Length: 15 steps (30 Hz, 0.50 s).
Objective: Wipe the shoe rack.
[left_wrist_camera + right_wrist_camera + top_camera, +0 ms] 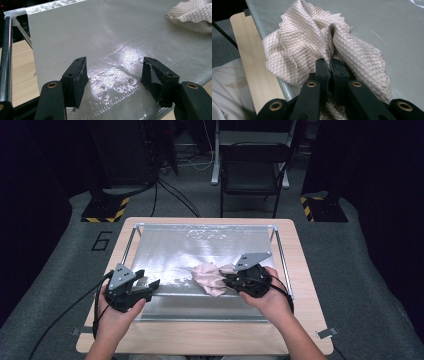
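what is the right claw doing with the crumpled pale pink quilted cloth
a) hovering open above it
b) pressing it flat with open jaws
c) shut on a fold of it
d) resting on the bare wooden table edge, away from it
c: in the right gripper view the right claw has its jaws closed together on a fold of the crumpled pale pink quilted cloth.

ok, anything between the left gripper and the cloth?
Nothing visible. The left gripper hangs open over the bare silver sheet, and the sheet between it and the pink quilted cloth lies bare. The right gripper is already shut on that cloth.

A black chair [250, 172] stands on grey carpet [60, 265] beyond the wooden table [210, 340].
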Tool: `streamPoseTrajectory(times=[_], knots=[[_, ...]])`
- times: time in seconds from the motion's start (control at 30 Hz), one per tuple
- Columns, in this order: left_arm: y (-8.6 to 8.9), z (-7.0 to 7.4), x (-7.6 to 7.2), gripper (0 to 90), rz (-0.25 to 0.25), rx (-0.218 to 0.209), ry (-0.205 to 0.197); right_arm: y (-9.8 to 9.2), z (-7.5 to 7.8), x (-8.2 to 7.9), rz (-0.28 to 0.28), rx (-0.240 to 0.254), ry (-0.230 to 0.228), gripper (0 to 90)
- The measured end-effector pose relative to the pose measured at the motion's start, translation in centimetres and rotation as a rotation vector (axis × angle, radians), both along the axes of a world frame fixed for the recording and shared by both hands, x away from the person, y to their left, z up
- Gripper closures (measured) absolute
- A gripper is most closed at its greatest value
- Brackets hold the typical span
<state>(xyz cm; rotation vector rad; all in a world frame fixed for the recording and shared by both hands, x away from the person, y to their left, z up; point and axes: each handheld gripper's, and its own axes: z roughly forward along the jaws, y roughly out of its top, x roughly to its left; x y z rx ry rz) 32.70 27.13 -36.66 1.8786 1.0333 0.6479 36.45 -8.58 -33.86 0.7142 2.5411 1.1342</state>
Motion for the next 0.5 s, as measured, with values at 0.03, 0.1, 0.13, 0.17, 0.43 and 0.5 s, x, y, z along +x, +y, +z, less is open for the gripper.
streamPoseTrajectory(times=[0.03,0.1,0.13,0.17,0.43,0.5], knots=[[0.0,0.0,0.0,37.1,0.003,-0.002,0.002,-0.6,0.0,-0.1,-0.013,0.003,0.001,85.4],[0.0,0.0,0.0,37.2,0.001,-0.002,0.004,-1.5,0.0,-0.3,-0.028,0.004,0.004,85.5],[0.1,0.0,0.0,37.3,0.002,-0.002,0.004,-1.9,0.0,-0.5,-0.041,0.006,0.008,85.5],[0.1,0.0,0.0,37.5,0.005,-0.004,0.006,-2.4,0.0,-0.6,-0.039,0.003,-0.002,85.5],[0.2,-0.1,-0.1,38.7,0.007,-0.017,0.005,-5.5,0.1,-1.1,-0.079,-0.002,-0.019,85.6],[0.2,-0.1,-0.1,38.9,0.007,-0.02,0.005,-6.1,0.0,-1.2,-0.095,0.011,-0.015,85.6]])
